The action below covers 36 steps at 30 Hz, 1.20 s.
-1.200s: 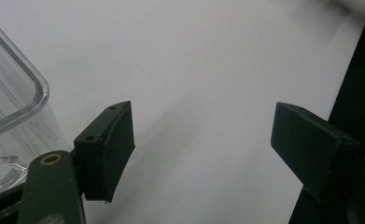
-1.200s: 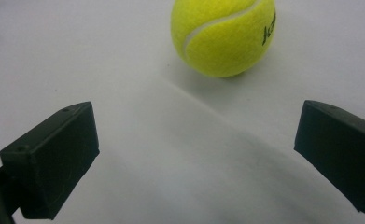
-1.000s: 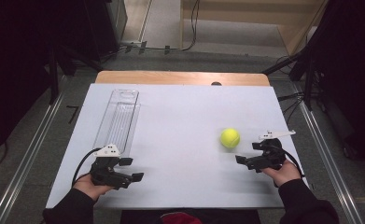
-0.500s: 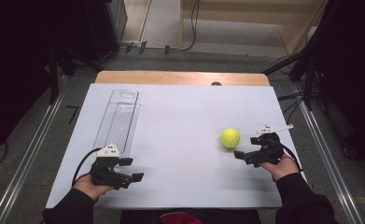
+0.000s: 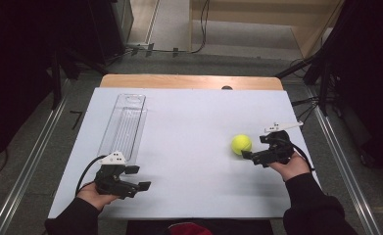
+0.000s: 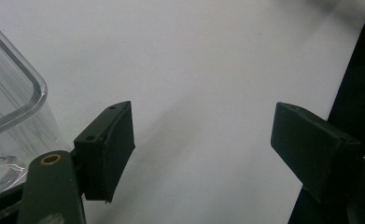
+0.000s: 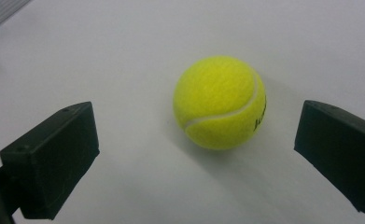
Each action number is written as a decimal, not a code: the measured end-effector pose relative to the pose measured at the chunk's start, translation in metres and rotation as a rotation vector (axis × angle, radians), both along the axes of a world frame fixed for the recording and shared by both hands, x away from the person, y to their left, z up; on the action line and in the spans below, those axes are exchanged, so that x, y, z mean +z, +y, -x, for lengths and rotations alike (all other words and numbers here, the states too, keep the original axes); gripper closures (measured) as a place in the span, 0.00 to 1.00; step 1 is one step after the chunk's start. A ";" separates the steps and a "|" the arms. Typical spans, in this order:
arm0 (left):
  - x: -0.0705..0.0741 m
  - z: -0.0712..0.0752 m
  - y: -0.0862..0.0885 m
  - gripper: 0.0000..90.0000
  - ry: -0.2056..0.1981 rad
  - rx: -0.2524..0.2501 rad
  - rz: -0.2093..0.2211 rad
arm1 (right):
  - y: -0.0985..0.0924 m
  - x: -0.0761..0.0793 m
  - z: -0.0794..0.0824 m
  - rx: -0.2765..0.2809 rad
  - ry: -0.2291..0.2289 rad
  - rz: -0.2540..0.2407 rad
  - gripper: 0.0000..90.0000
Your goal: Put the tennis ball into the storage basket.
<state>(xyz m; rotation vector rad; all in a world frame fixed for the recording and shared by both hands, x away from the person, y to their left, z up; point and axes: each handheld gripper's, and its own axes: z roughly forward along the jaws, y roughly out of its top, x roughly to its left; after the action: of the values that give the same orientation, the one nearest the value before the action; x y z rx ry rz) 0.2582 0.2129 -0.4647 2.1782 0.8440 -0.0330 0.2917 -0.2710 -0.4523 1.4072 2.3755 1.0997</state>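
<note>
A yellow tennis ball [image 5: 241, 144] lies on the white table top [image 5: 189, 122], right of centre. My right gripper [image 5: 254, 147] stands open just to the ball's right and nearer side. In the right gripper view the ball [image 7: 220, 102] sits a little ahead of the right gripper [image 7: 196, 140], between the lines of its jaws and touching neither. A clear, long plastic container [image 5: 123, 125] lies lengthwise at the left. My left gripper [image 5: 139, 177] is open near the front left, just past the container's near end [image 6: 7, 107]; nothing sits within the left gripper [image 6: 203, 126].
A wooden strip [image 5: 189, 81] borders the table's far edge. Metal rails [image 5: 30, 161] run along the floor on both sides. Dark stands and cables [image 5: 321, 63] crowd the back right. A person's dark sleeves come in at the bottom.
My right gripper has moved forward and slightly left, closer to the ball. The left gripper, the ball and the container have stayed put.
</note>
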 end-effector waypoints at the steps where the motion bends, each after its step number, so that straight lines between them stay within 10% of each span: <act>1: 0.000 0.000 0.000 0.25 0.001 0.002 0.002 | 0.001 0.002 -0.003 0.004 -0.001 -0.001 0.00; 36: -0.001 0.000 0.000 0.25 0.006 -0.008 -0.004 | 0.019 0.008 -0.049 0.000 0.003 -0.002 0.00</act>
<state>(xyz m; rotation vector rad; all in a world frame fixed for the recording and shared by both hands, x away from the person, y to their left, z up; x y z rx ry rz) 0.2584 0.2126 -0.4659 2.1859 0.8395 -0.0415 0.3408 -0.2519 -0.4442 1.4108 2.3774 1.1007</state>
